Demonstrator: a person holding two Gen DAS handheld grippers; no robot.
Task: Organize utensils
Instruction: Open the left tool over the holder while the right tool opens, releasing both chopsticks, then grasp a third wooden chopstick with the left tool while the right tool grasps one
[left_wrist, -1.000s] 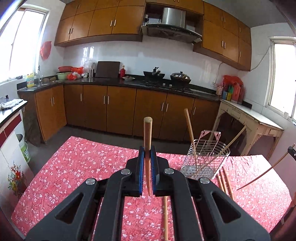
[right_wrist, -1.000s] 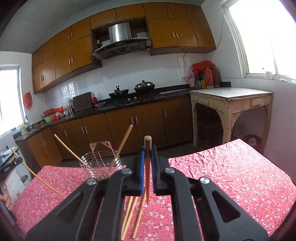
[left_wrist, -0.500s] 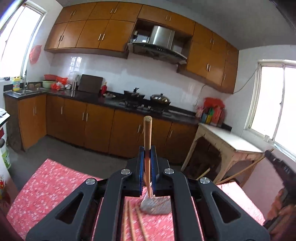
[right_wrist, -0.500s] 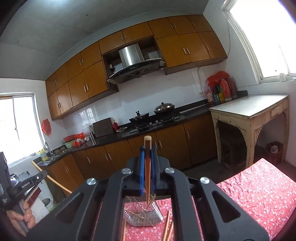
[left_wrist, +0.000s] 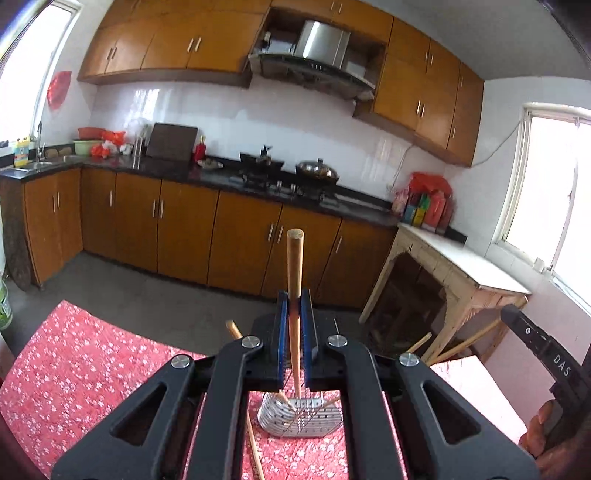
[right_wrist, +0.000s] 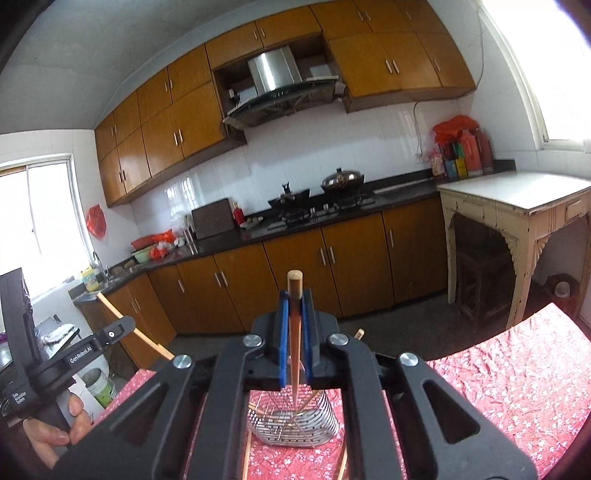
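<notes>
Left gripper (left_wrist: 294, 314) closed narrow on a wooden chopstick (left_wrist: 294, 280), blue pads (left_wrist: 282, 332) pressed against its sides, blunt end raised above the fingertips, thin end pointing down toward the metal utensil basket (left_wrist: 299, 419). Right gripper (right_wrist: 294, 314) likewise clamped tight on a second chopstick (right_wrist: 294, 317), upright between the blue pads (right_wrist: 283, 336), tip aimed down into the wire basket (right_wrist: 295, 424). Basket standing on the red floral tablecloth (left_wrist: 74, 369), directly below both grippers, seen through the gap between the black arms. Several chopsticks already leaning inside the basket, one blunt end (left_wrist: 232, 328) poking up at the left of the left gripper's arms, another (right_wrist: 358, 334) showing beside the right gripper. Loose chopsticks (right_wrist: 246, 454) lying on the cloth just beside the basket, touching or nearly touching its base; cannot tell which. Seen from the left wrist, the other handheld device (left_wrist: 546, 354) at the far right edge with a chopstick (left_wrist: 469, 341) sticking out of it. Seen from the right wrist, the left hand (right_wrist: 55, 435) wrapped around its black handle at the far left, chopstick (right_wrist: 136, 332) held slanted. Wooden cabinets (left_wrist: 184, 229), stove with pots (left_wrist: 291, 173) and a pale side table (right_wrist: 517, 199) behind.
</notes>
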